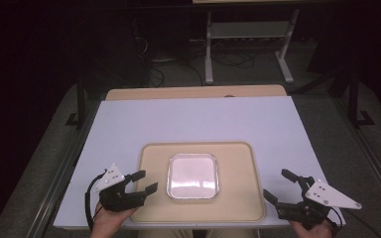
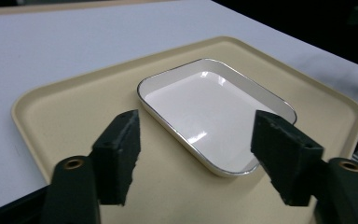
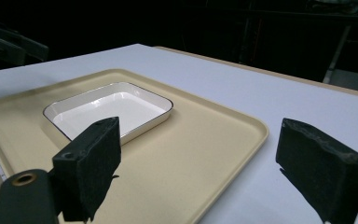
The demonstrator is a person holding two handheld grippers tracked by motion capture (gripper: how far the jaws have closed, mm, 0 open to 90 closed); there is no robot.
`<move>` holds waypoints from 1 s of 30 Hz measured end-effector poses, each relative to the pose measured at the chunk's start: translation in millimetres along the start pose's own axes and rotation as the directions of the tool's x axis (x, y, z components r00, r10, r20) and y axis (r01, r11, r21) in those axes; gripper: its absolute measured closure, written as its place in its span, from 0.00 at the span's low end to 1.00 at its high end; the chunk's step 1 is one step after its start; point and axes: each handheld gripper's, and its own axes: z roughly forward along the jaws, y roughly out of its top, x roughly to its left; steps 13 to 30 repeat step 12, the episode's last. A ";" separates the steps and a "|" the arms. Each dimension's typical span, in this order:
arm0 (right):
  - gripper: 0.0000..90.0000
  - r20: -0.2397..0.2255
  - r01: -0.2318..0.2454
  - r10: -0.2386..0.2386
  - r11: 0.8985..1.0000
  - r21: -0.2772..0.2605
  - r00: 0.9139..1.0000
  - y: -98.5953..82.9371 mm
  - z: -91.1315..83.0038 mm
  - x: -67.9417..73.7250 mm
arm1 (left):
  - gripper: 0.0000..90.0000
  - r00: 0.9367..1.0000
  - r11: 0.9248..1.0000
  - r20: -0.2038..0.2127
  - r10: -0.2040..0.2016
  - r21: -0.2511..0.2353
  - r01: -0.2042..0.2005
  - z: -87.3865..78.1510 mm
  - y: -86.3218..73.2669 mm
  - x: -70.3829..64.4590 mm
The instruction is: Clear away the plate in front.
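A beige tray (image 1: 238, 198) lies on the white table near its front edge. On it sits a shallow white square dish (image 1: 192, 175) with a dark rim, empty. My left gripper (image 1: 145, 181) hovers at the tray's left front corner, open, with nothing between its jaws. In the left gripper view the dish (image 2: 214, 112) lies just ahead on the tray (image 2: 65, 116), between the wide-apart jaws of the gripper (image 2: 200, 158). My right gripper (image 1: 280, 185) stands open off the tray's right front corner. In the right gripper view the dish (image 3: 107, 109) and tray (image 3: 191, 154) lie ahead of that gripper (image 3: 200, 172), to the left.
The white table top (image 1: 193, 119) stretches bare behind the tray, with a wooden board (image 1: 193, 92) at its far edge. Beyond are a dark floor, cables and a metal stand (image 1: 248, 44).
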 end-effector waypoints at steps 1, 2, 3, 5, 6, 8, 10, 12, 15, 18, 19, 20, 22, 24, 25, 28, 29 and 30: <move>0.15 0.002 0.002 -0.003 1.000 0.002 1.000 -0.1 0.4 -0.2 | 0.32 1.000 1.000 0.010 0.020 -0.010 -0.019 -4.0 -1.2 0.5; 0.15 0.002 0.002 -0.003 1.000 0.002 1.000 -0.1 0.4 -0.2 | 0.31 1.000 1.000 0.010 0.020 -0.010 -0.019 -4.0 -1.2 0.5; 0.15 0.003 0.002 -0.002 1.000 0.005 1.000 -0.2 0.6 -0.2 | 0.28 0.999 0.999 0.010 0.046 -0.013 -0.046 -7.1 -3.1 0.3; 0.15 0.004 0.002 -0.002 1.000 0.005 1.000 -0.1 0.7 -0.4 | 0.26 0.999 0.999 0.004 0.052 -0.016 -0.052 -8.9 -5.8 -1.2; 0.15 0.004 0.002 -0.002 1.000 0.004 1.000 -0.1 0.7 -0.5 | 0.26 0.998 0.998 0.000 0.061 -0.018 -0.061 -10.1 -7.5 -2.0; 0.15 0.003 0.004 -0.004 1.000 0.003 1.000 0.1 0.7 -0.8 | 0.23 0.996 0.996 -0.007 0.089 -0.009 -0.089 -13.5 -8.5 -3.8; 0.15 -0.001 0.004 -0.004 1.000 0.001 1.000 0.2 0.9 -1.1 | 0.23 0.995 0.994 -0.013 0.103 -0.017 -0.103 -17.6 -8.9 -3.7; 0.15 -0.005 0.004 -0.004 1.000 0.001 1.000 0.3 1.1 -0.8 | 0.23 0.995 0.995 -0.010 0.101 -0.025 -0.101 -19.4 -9.5 -2.6; 0.15 -0.005 0.004 -0.004 1.000 0.001 1.000 0.3 1.1 -0.8 | 0.23 0.995 0.995 -0.010 0.101 -0.025 -0.101 -19.4 -9.5 -2.6; 0.15 -0.005 0.004 -0.004 1.000 0.001 1.000 0.3 1.1 -0.8 | 0.23 0.995 0.995 -0.010 0.101 -0.025 -0.101 -19.4 -9.5 -2.6; 0.15 -0.005 0.004 -0.004 1.000 0.001 1.000 0.3 1.1 -0.8 | 0.23 0.995 0.995 -0.010 0.101 -0.025 -0.101 -19.4 -9.5 -2.6; 0.15 -0.005 0.004 -0.004 1.000 0.001 1.000 0.3 1.1 -0.8 | 0.23 0.995 0.995 -0.010 0.101 -0.025 -0.101 -19.4 -9.5 -2.6; 0.15 -0.005 0.004 -0.004 1.000 0.001 1.000 0.3 1.1 -0.8 | 0.23 0.995 0.995 -0.010 0.101 -0.025 -0.101 -19.4 -9.5 -2.6; 0.15 -0.005 0.004 -0.004 1.000 0.001 1.000 0.3 1.1 -0.8 | 0.23 0.995 0.995 -0.010 0.101 -0.025 -0.101 -19.4 -9.5 -2.6; 0.15 -0.005 0.004 -0.004 1.000 0.001 1.000 0.3 1.1 -0.8 | 0.23 0.995 0.995 -0.010 0.101 -0.025 -0.101 -19.4 -9.5 -2.6; 0.15 -0.005 0.004 -0.004 1.000 0.001 1.000 0.3 1.1 -0.8 | 0.23 0.995 0.995 -0.010 0.101 -0.025 -0.101 -19.4 -9.5 -2.6; 0.15 -0.005 0.004 -0.004 1.000 0.001 1.000 0.3 1.1 -0.8 | 0.23 0.995 0.995 -0.010 0.101 -0.025 -0.101 -19.4 -9.5 -2.6; 0.15 -0.005 0.004 -0.004 1.000 0.001 1.000 0.3 1.1 -0.8 | 0.23 0.995 0.995 -0.010 0.101 -0.025 -0.101 -19.4 -9.5 -2.6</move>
